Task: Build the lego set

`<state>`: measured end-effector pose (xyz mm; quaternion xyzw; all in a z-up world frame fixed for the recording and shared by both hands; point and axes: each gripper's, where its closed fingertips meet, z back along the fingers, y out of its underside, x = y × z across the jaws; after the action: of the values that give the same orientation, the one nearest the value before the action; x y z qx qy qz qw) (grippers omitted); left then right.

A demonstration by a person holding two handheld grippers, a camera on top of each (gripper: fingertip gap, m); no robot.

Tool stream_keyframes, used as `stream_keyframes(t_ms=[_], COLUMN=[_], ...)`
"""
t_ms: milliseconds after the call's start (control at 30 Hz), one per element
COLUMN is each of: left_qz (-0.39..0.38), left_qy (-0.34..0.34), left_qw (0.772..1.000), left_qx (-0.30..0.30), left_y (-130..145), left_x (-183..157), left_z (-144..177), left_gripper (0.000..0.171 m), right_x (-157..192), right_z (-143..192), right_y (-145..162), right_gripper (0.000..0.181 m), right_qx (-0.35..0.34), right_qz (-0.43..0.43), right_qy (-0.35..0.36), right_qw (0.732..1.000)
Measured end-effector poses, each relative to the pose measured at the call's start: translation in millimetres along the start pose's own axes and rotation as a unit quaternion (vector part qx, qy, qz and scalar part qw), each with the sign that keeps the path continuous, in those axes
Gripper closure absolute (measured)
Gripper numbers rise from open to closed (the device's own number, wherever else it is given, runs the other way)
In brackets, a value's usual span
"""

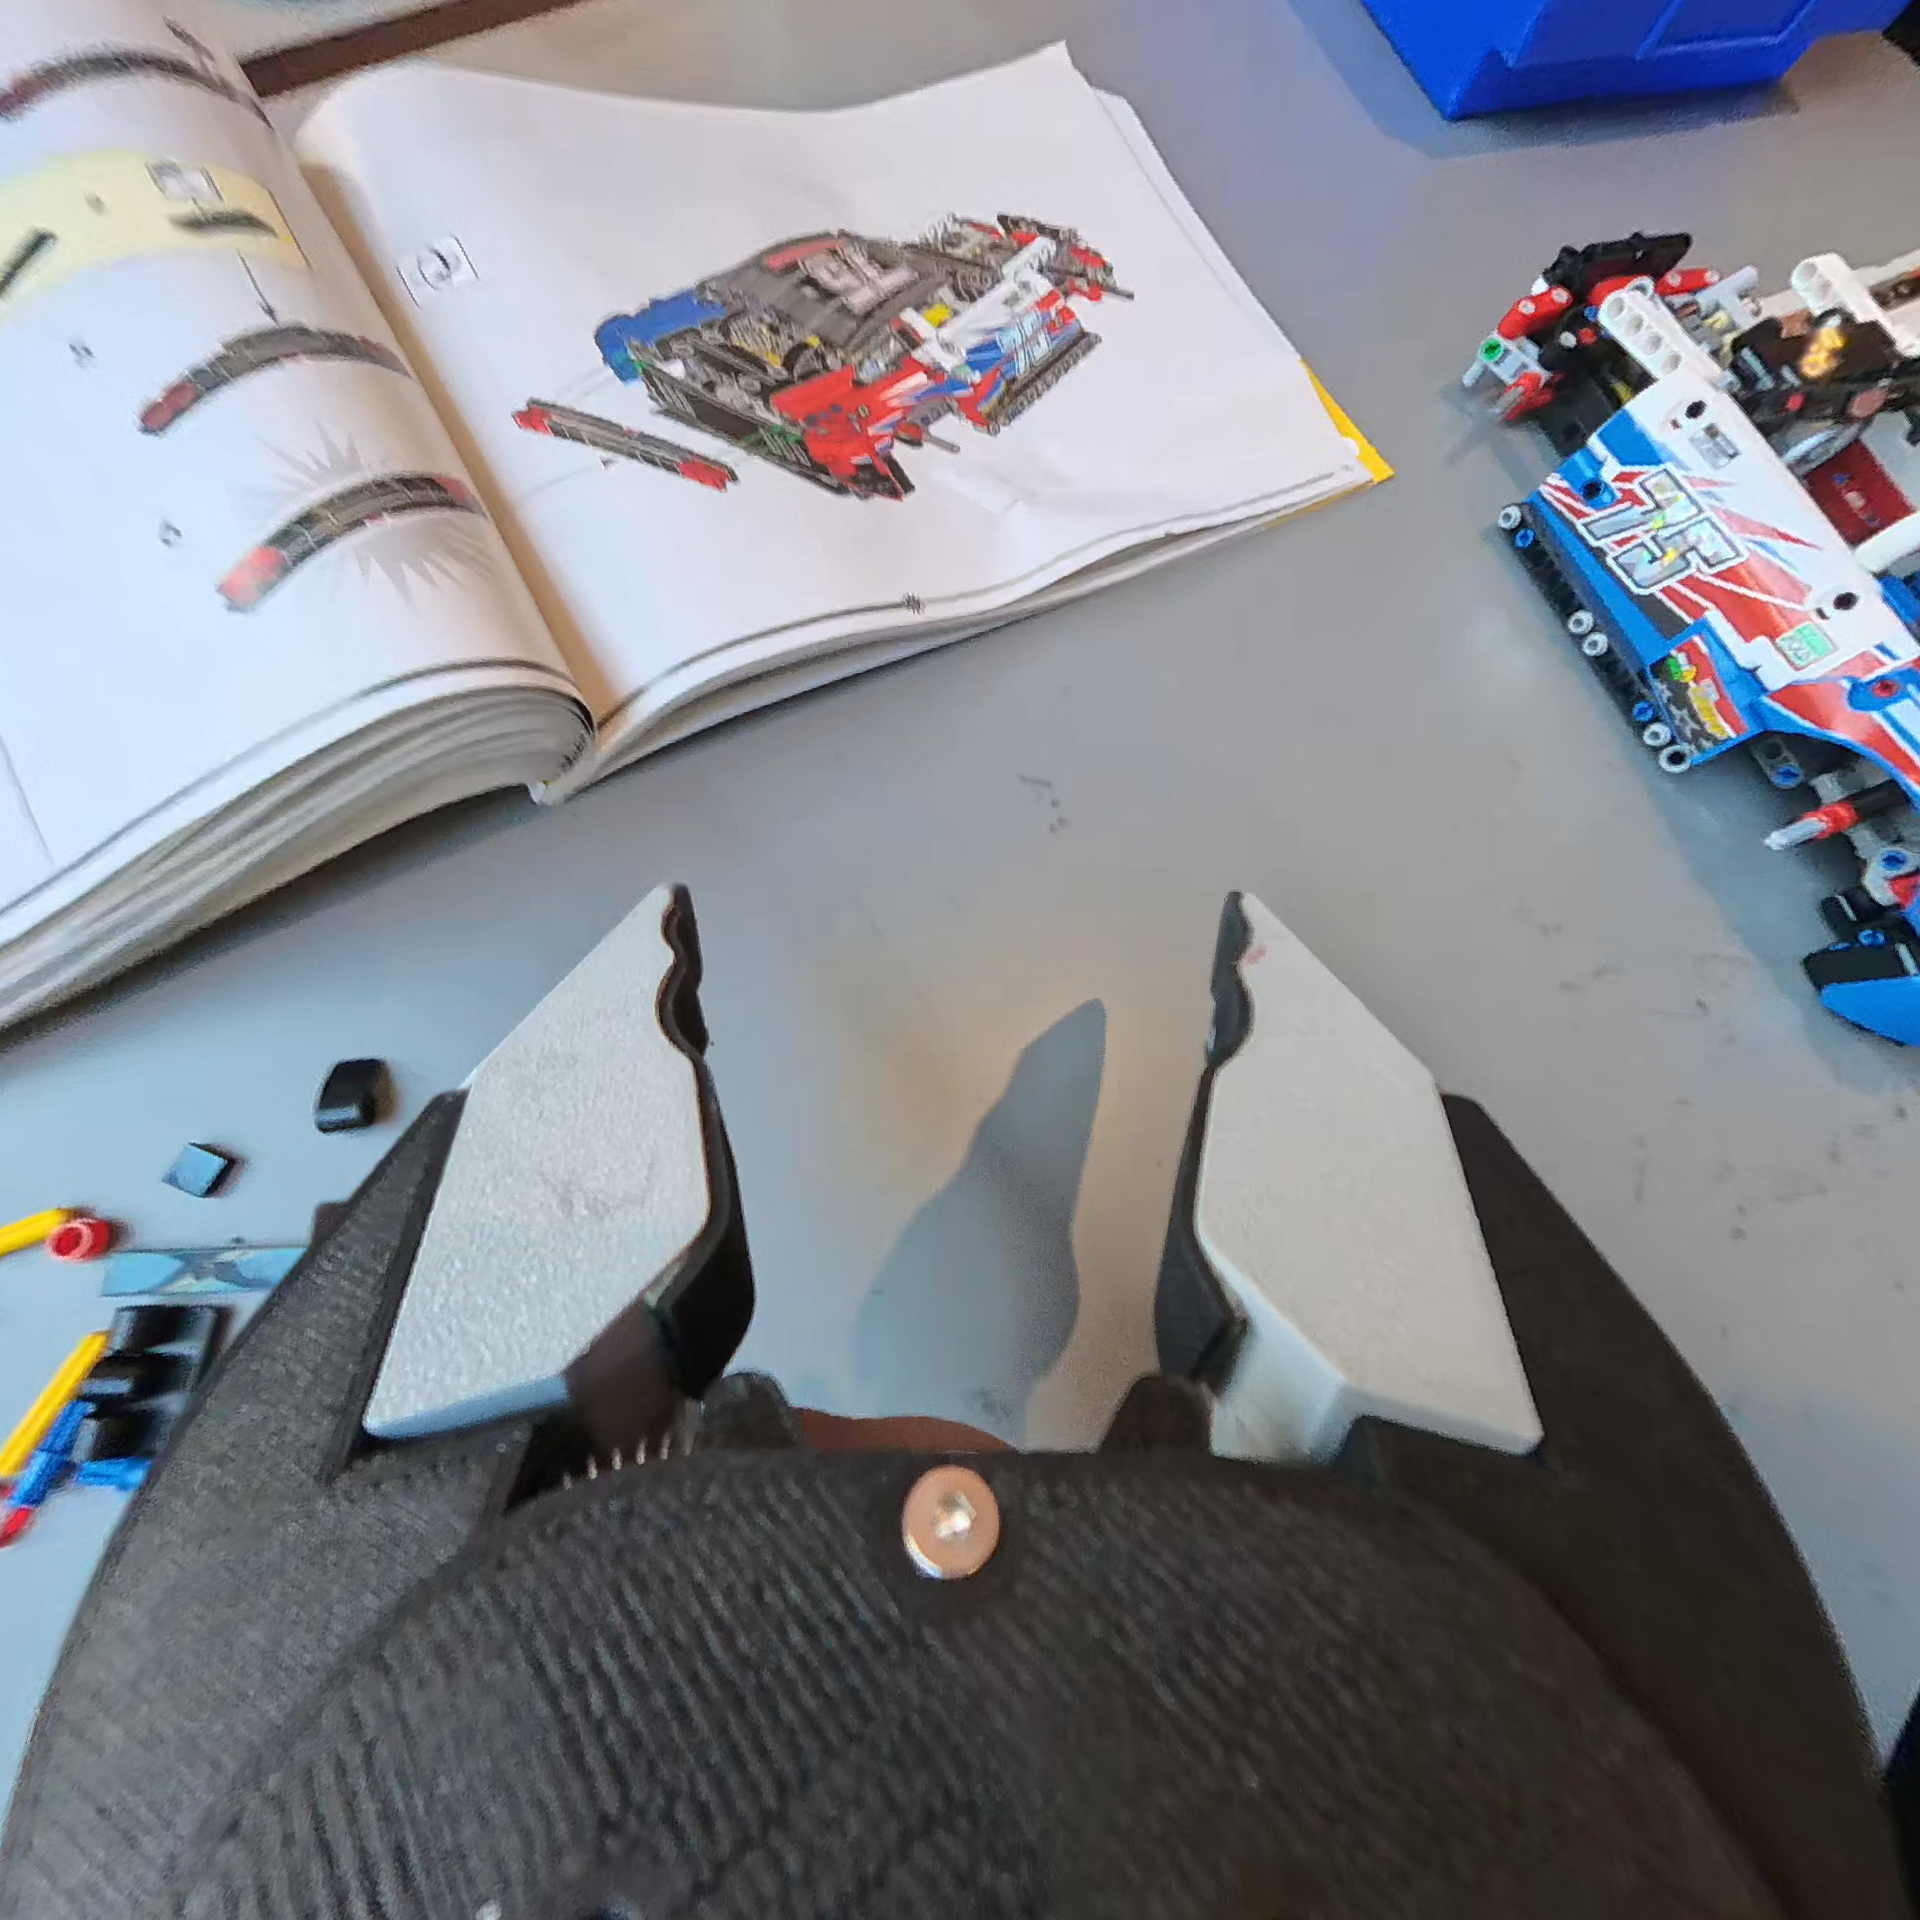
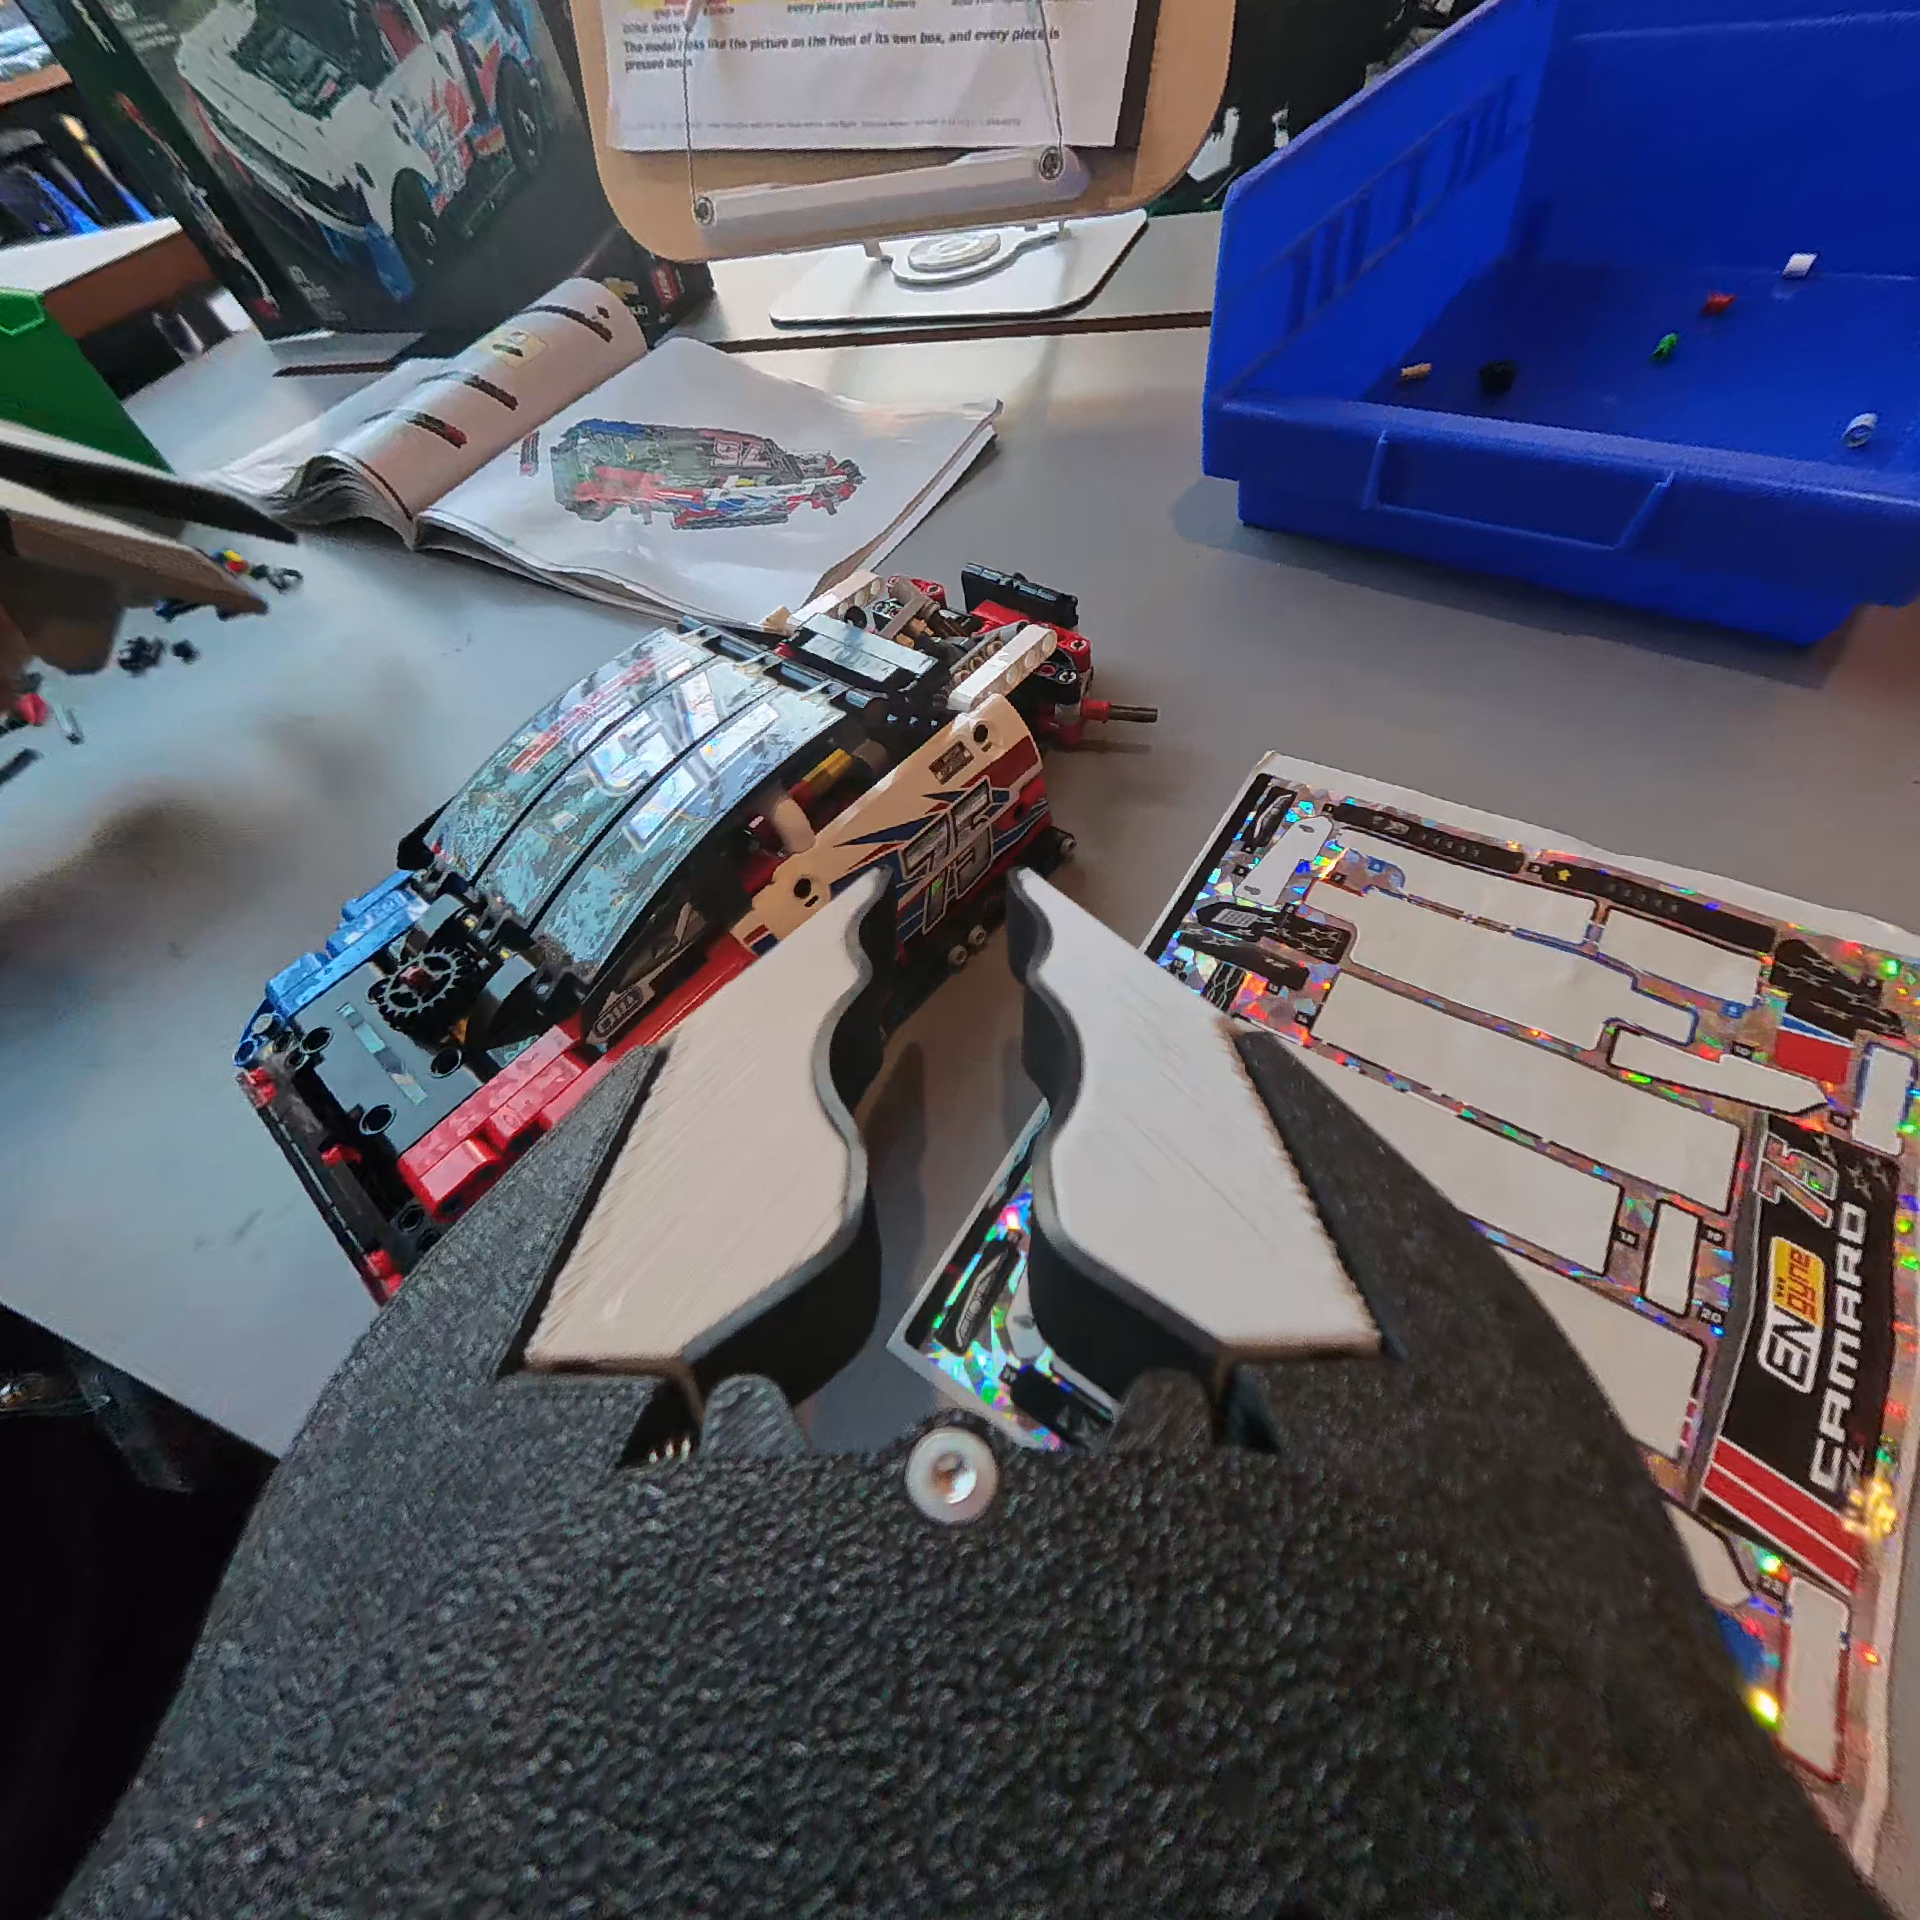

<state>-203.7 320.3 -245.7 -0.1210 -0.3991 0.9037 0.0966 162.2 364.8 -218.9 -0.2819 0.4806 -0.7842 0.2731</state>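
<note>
While your right gripper (image 2: pixel 945 894) hides part of the one lego car (image 2: pixel 644 894), both it and your left gripper (image 1: pixel 956 914) gape empty beside one manual (image 1: pixel 727 364).

- Lego car (image 2: pixel 727 883): white side panel is carrying a big number decal, centre of the right wrist view; also showing at the right edge of the left wrist view.
- Sticker sheet (image 2: pixel 1558 1091): holographic, right side, bearing lettering and logo decals.
- Instruction booklet (image 1: pixel 831 364): small boxed step mark is sitting on its right page, blurred.
- Printed sheet (image 2: pixel 862 73) on a stand (image 2: pixel 935 270): lines of text running across the top centre.
- Set box (image 2: pixel 343 135): small print showing, upper left, too small to read.
</note>
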Motion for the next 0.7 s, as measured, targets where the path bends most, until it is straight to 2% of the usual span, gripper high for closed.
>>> stream_keyframes(t_ms=[267,433,700], left_qz=[0.007,0.008,-0.039], left_qy=[0.018,0.027,-0.024], left_qw=[0.999,0.998,0.996], left_qx=[0.03,0.048,0.071], left_y=[27,44,73], left_x=[-21,-51,-79], left_z=[-4,-4,5], left_gripper=[0.076,0.077,0.076], right_x=[5,6,10], right_z=[-5,-4,-6], right_y=[4,8,15], right_gripper=[0.161,0.161,0.156], right_qx=[0.01,0.022,0.038], right_qz=[0.002,0.008,-0.006], right_qy=[-0.021,-0.037,-0.06], right_qw=[1.0,0.999,0.997])
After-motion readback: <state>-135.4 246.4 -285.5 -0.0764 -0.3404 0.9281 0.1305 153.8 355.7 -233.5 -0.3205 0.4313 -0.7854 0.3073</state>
